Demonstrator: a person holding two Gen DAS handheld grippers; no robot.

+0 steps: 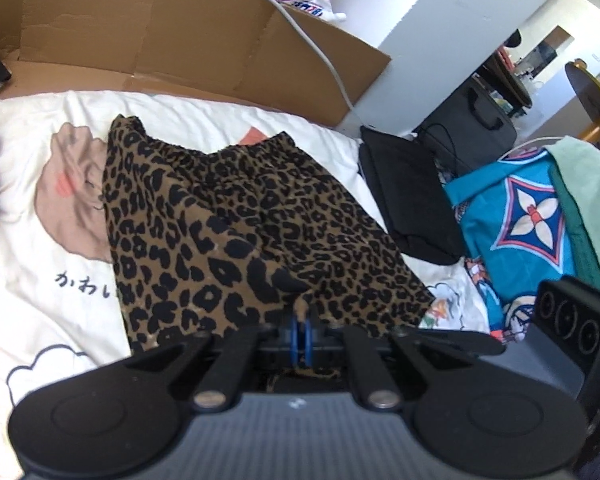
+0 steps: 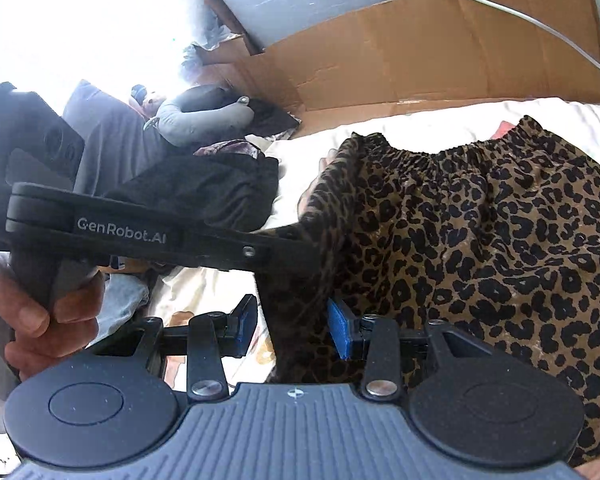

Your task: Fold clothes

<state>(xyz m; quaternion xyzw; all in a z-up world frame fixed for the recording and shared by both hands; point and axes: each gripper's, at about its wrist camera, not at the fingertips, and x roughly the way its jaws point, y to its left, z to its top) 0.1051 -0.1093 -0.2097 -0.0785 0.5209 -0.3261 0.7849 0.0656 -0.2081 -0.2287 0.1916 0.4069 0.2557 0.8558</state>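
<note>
A leopard-print skirt (image 1: 228, 224) lies spread on a white printed sheet (image 1: 40, 248), waistband at the far side. My left gripper (image 1: 302, 336) is shut on the skirt's near hem, blue pads pressed together around a pinch of fabric. In the right wrist view the skirt (image 2: 500, 240) fills the right side. My right gripper (image 2: 294, 326) is open, its blue pads (image 2: 340, 330) either side of a hanging fold of the skirt's left edge. The left gripper body (image 2: 140, 232) reaches in from the left and holds that edge up.
A flattened cardboard box (image 1: 188, 32) stands along the back of the bed. A black bag (image 1: 404, 196) and a blue patterned cloth (image 1: 516, 216) lie at the right. Dark clothes (image 2: 220, 188) and a grey neck pillow (image 2: 196, 116) lie at the left.
</note>
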